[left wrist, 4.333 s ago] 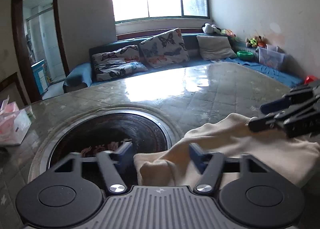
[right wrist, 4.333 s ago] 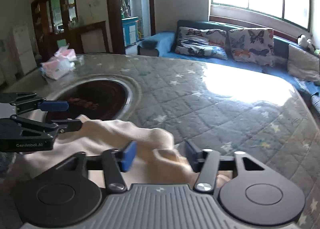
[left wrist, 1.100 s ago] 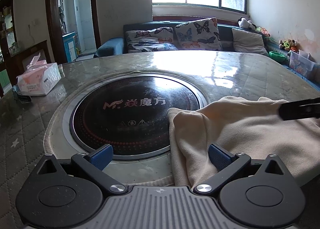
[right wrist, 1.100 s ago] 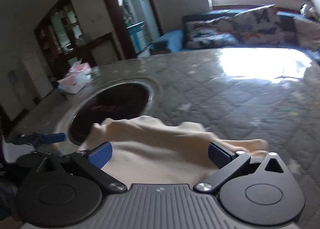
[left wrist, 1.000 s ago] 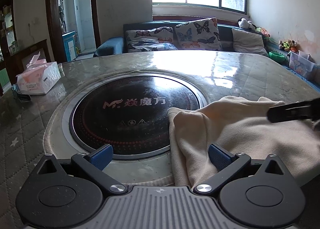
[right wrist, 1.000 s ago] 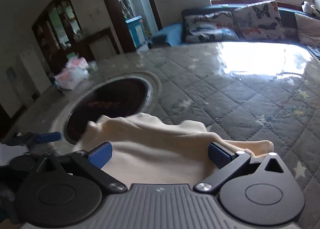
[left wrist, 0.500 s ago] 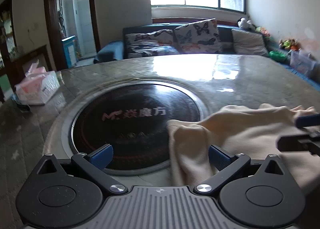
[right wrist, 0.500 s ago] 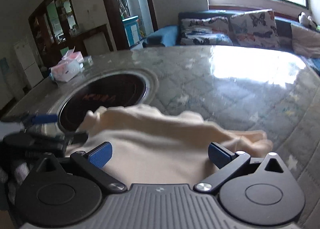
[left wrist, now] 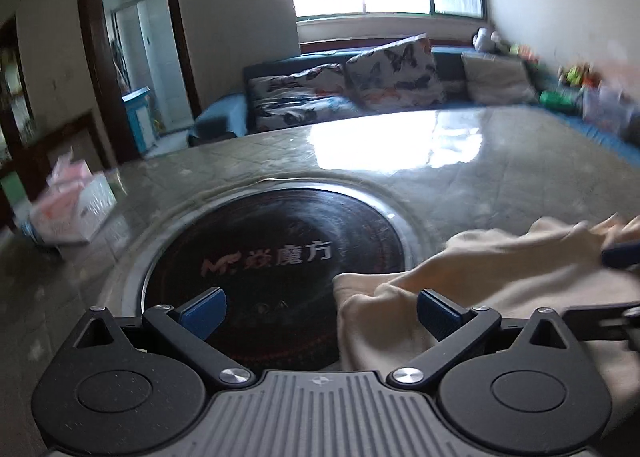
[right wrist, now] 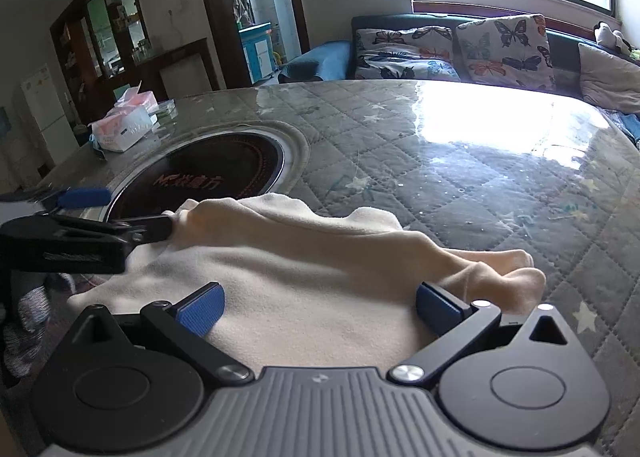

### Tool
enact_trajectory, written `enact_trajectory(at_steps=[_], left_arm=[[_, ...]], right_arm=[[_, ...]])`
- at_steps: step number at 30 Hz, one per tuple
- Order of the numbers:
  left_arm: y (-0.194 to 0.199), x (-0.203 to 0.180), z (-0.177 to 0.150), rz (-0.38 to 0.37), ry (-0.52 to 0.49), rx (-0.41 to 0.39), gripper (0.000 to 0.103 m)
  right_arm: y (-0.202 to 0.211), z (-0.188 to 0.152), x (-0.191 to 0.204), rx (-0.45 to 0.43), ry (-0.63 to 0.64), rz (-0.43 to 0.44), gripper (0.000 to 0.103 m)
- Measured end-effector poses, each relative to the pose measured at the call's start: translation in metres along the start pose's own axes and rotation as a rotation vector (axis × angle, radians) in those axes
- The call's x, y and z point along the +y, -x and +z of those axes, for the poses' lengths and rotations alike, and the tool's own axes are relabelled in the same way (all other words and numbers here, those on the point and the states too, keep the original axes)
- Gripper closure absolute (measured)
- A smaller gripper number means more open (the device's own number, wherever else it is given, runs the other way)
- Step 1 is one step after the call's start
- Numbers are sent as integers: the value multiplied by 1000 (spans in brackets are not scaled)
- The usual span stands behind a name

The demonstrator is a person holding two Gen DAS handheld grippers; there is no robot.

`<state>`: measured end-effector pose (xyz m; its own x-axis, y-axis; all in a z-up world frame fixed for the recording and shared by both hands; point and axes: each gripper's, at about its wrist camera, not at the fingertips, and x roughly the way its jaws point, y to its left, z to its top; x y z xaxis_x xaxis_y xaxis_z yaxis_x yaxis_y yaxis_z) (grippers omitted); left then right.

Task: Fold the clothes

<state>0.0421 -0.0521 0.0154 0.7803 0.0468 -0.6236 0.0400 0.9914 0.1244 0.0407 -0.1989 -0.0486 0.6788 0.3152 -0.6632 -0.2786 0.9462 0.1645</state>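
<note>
A cream garment [right wrist: 300, 269] lies bunched on the quilted table, its left corner overlapping the dark cooktop disc [left wrist: 272, 253]. My right gripper [right wrist: 320, 305] stands open low over the garment's near part, with cloth spread between its blue pads [right wrist: 202, 307]. My left gripper [left wrist: 320, 311] is open too, with only the garment's [left wrist: 480, 277] left edge lying by the right pad [left wrist: 438, 313]. In the right wrist view the left gripper [right wrist: 136, 209] sits at the garment's left corner, its lower finger touching the cloth. The right gripper [left wrist: 600, 285] shows at the left wrist view's right edge.
A round black induction cooktop [right wrist: 200, 177] is set into the table [right wrist: 460, 177], which has a glossy quilted cover. Tissue packs [right wrist: 124, 125] stand at the far left. A sofa with butterfly pillows [right wrist: 504, 45] lies beyond the table.
About four seconds ago both grippers were shut on the garment; now both are open and it rests on the table. Over the last second the right gripper moved closer along the cloth.
</note>
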Motion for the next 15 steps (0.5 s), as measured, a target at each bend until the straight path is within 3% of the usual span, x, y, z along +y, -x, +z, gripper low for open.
enact_trajectory(at_steps=[7,15], left_arm=[[-6,-5,6,7,-23,5,0],[14,-27,17,-101,-56,-57,0]], right_arm=[[1,4,-2,5,4,-9,0],[15,9,-2,-13,5,-26,0]])
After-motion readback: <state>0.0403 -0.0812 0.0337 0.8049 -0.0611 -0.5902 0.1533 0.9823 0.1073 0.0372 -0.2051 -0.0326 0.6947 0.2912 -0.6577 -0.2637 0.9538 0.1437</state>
